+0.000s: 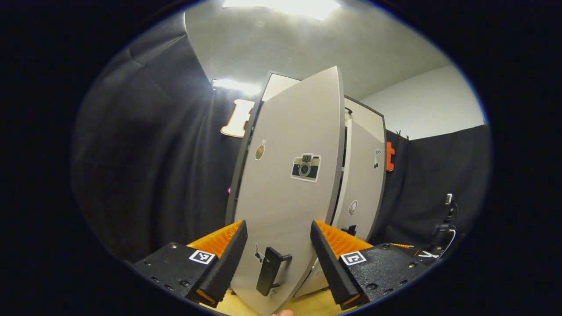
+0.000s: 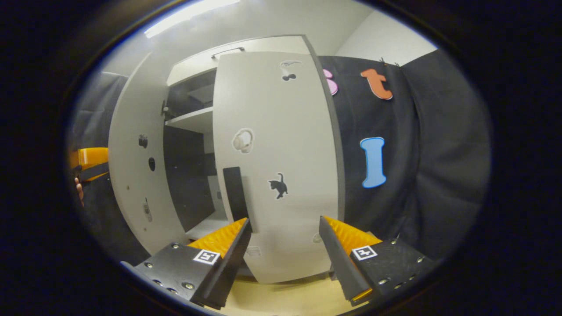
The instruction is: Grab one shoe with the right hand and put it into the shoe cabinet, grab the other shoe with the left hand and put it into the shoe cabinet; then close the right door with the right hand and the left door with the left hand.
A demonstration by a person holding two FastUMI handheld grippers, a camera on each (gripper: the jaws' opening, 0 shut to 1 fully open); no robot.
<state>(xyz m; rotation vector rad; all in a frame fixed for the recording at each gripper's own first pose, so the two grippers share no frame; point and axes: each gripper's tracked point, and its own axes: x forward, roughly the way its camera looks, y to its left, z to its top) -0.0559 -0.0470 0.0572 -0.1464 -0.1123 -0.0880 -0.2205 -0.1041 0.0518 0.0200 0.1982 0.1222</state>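
My left tool (image 1: pixel 279 245) is released, its two fingers spread wide on either side of the left door (image 1: pixel 290 175) of the shoe cabinet (image 2: pixel 246 48), with the door's black handle (image 1: pixel 268 276) sitting between them at about 6 o'clock in the left gripper view. That door stands well ajar, edge-on to me. My right tool (image 2: pixel 285 243) is also released, fingers apart, facing the right door (image 2: pixel 281 153), which looks shut or very nearly so; its dark handle (image 2: pixel 235 193) is at about 9 o'clock from the tool's centre. Through the gap at 10 o'clock in the right gripper view I see a shelf (image 2: pixel 193 119) and dark interior; I cannot make out the shoes in there (too dim to tell), so I judge them stowed and only the left door left to close.

Risks from here: if I push with a fingertip near the handle, the finger could catch on it and twist the tool. Pushing too close to the hinge side would need more force and might rock the cabinet on the desk (image 2: pixel 281 298). A fast swing could make the door bounce back open.
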